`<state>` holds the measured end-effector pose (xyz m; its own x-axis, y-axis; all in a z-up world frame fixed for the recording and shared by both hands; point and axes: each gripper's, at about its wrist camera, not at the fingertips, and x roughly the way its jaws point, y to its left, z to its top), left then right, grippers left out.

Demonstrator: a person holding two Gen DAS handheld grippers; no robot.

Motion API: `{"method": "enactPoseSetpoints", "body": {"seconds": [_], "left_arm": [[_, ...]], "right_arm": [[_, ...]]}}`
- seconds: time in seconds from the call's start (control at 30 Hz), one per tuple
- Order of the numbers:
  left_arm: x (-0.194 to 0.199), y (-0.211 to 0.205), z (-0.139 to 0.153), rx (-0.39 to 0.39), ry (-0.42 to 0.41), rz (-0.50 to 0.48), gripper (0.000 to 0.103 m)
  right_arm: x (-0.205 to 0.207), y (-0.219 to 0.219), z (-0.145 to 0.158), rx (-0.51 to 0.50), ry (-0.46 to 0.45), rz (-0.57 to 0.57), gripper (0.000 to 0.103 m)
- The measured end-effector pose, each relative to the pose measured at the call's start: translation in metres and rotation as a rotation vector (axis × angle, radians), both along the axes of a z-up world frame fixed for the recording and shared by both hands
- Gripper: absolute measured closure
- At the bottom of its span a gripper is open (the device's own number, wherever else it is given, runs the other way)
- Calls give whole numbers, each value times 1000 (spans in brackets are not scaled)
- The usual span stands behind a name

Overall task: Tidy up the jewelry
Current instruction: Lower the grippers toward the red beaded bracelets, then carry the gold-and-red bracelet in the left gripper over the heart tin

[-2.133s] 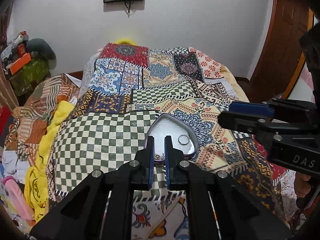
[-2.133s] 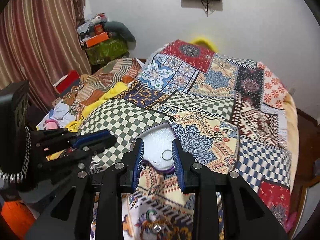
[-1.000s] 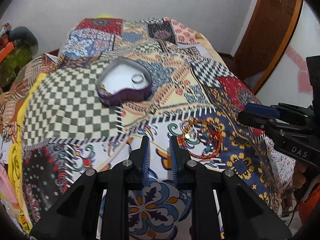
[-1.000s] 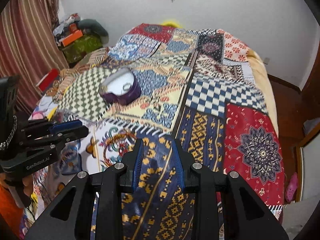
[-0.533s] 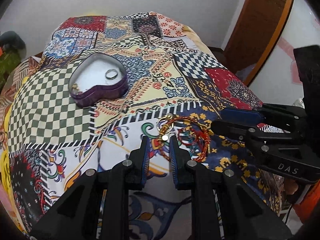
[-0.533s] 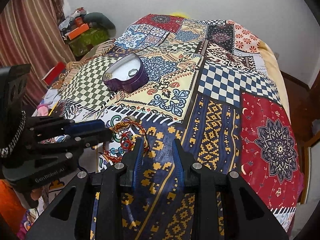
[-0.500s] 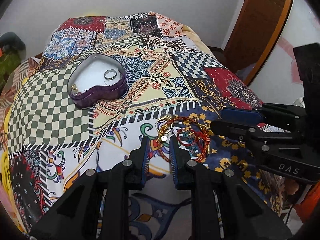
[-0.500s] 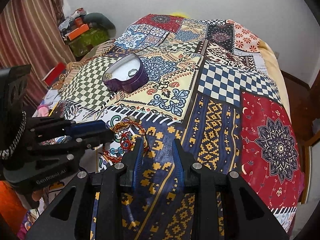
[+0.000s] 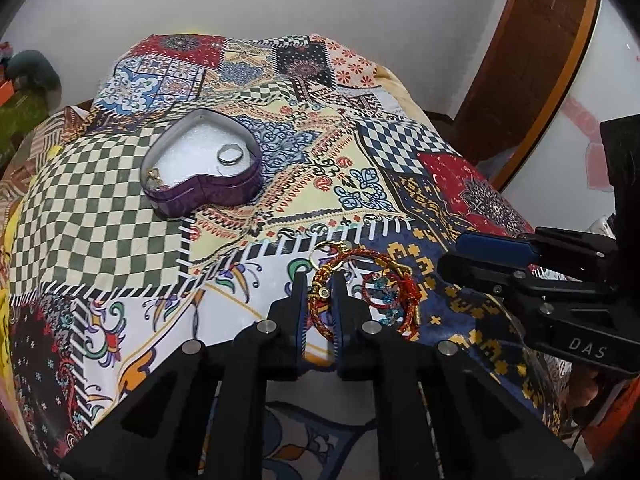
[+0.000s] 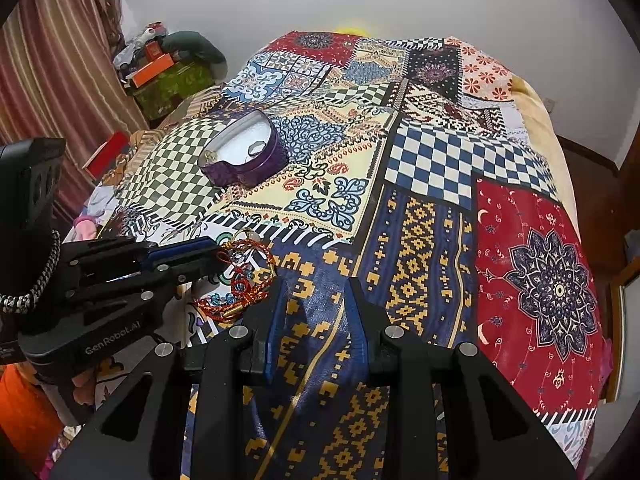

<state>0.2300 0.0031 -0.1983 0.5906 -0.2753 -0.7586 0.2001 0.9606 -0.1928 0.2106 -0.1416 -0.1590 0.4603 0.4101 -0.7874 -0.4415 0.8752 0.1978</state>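
1. Since half a second ago, left wrist view: left gripper [image 9: 320, 300] jaws have just been closing and now clamp the red braided bracelet [image 9: 326, 300] at lower centre. Lift slowly, since the cords lie tangled with a beaded bracelet [image 9: 386, 292]. Purple heart-shaped tin [image 9: 200, 168], smooth metal with white foam lining, sits upper left and holds a ring [image 9: 230, 155].
2. Right wrist view: right gripper [image 10: 316, 320] jaws apart, empty, over soft patchwork bedspread [image 10: 440, 208]; bracelets lie left of it.
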Motion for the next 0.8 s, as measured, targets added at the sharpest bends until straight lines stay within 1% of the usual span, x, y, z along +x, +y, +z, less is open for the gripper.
{"method": "enactPoseSetpoints", "body": {"seconds": [0.17,0.37,0.6,0.73,0.8], "left_arm": [[-10,12,13,-26,-41,29,93],[-25,34,35,-53,-113,80,93],[-35,60,48,-105,-150,122,93],[-41,69,53,-103,-171,139,93],[-43,72,54,-82,-184,152,93]], "right_arm": [[0,5,6,4,-11,3,77],[3,18,17,0,-40,21,77],[16,41,17,-20,-40,54,77],[22,51,10,-34,-15,75,77],[25,56,6,-48,-7,84,77]]}}
